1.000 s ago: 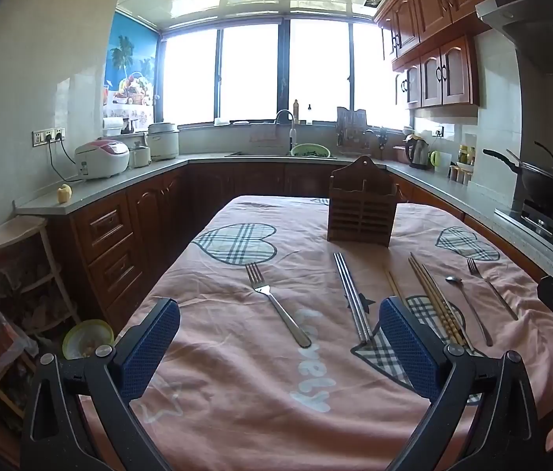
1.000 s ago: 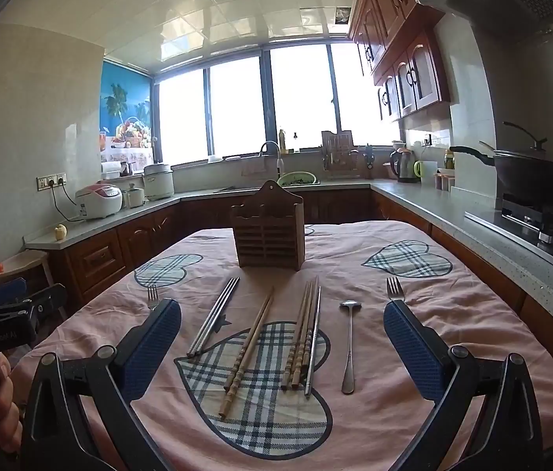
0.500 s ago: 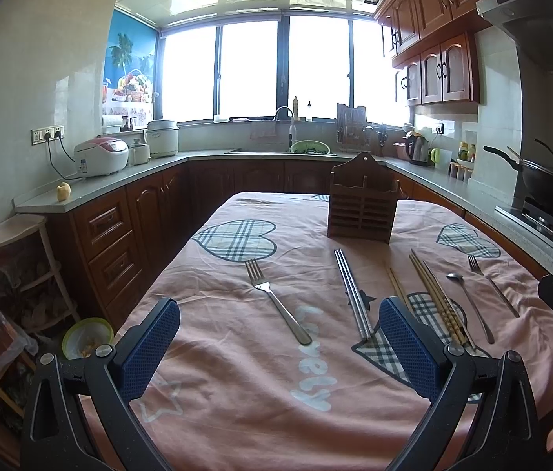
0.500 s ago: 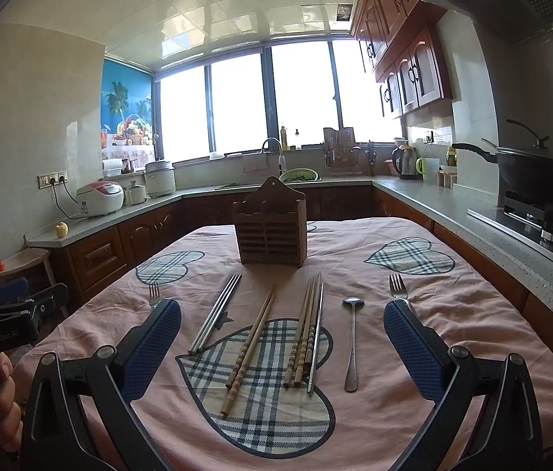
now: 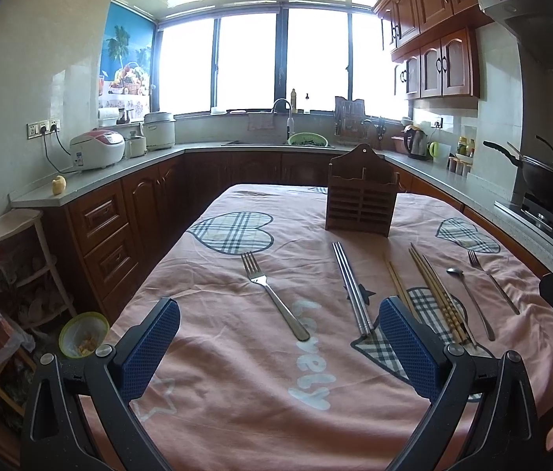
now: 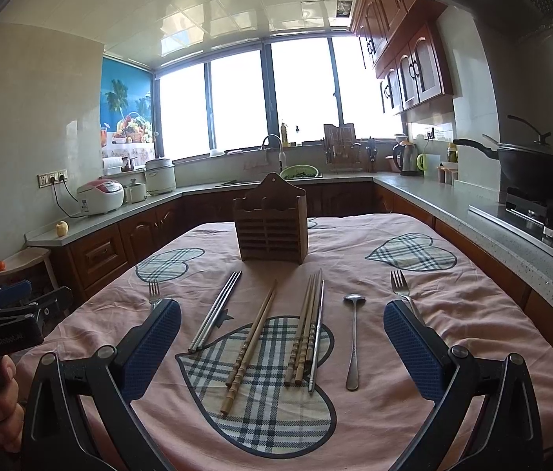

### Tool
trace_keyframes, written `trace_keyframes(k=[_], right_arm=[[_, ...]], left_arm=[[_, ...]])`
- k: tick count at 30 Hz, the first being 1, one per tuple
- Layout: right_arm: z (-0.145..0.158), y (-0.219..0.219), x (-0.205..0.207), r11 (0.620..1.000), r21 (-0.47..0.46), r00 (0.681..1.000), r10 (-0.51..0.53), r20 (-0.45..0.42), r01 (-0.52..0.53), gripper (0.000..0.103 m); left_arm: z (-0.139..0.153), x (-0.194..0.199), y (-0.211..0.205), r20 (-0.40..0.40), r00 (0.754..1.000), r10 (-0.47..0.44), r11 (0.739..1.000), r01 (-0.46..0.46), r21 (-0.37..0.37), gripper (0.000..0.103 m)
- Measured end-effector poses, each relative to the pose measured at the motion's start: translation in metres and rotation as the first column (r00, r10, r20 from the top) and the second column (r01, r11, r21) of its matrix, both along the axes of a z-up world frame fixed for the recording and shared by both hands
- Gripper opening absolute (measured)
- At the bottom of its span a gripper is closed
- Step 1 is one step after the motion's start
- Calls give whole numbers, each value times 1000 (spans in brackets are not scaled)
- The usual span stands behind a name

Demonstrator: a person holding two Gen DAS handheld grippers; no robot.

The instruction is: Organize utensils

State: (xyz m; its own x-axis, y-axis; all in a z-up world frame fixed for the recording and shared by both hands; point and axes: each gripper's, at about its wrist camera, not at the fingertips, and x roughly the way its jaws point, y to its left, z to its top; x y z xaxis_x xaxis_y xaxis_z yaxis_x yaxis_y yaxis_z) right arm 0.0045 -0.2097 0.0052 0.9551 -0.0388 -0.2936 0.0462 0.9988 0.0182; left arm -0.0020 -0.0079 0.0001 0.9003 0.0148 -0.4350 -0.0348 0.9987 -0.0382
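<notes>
A brown wooden utensil holder (image 5: 361, 200) (image 6: 271, 223) stands upright at the far end of the pink tablecloth. In front of it lie a fork (image 5: 272, 294), metal chopsticks (image 5: 351, 286) (image 6: 215, 310), wooden chopsticks (image 6: 249, 343) (image 6: 304, 329), a spoon (image 6: 353, 337) and a second fork (image 6: 402, 286). My left gripper (image 5: 276, 349) is open and empty above the near left of the table, short of the fork. My right gripper (image 6: 282, 353) is open and empty above the wooden chopsticks.
The table (image 5: 237, 392) is ringed by kitchen counters (image 6: 472, 212) with cabinets. A wok (image 6: 539, 172) sits on the stove at right. A rice cooker (image 5: 98, 149) stands on the left counter. A green bowl (image 5: 84, 333) sits on the floor at left.
Both grippers have drifted slightly, and the table contents have shifted a little in view. Nothing was grasped or moved on the table.
</notes>
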Motion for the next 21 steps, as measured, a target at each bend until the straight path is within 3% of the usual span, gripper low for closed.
trace_keyframes(k=[7,12,18,21], right_arm=[[2,-12,18,1000,16,999,3,-54,-2,103],[-1,-21,43,998,53,990,26,-139,-19,100],[-10,-35,86,992,125,966,50,-255,-18,76],[-13,-40,106,987,161,954,63,-294,-15,58]], left_arm=[[-1,46,15,-117,993,-13,998,6,-56,101],[1,85,13,-186,982,-44,998,35,-54,91],[6,133,8,-253,964,-88,995,75,-59,78],[7,155,6,-288,953,-100,994,86,-61,71]])
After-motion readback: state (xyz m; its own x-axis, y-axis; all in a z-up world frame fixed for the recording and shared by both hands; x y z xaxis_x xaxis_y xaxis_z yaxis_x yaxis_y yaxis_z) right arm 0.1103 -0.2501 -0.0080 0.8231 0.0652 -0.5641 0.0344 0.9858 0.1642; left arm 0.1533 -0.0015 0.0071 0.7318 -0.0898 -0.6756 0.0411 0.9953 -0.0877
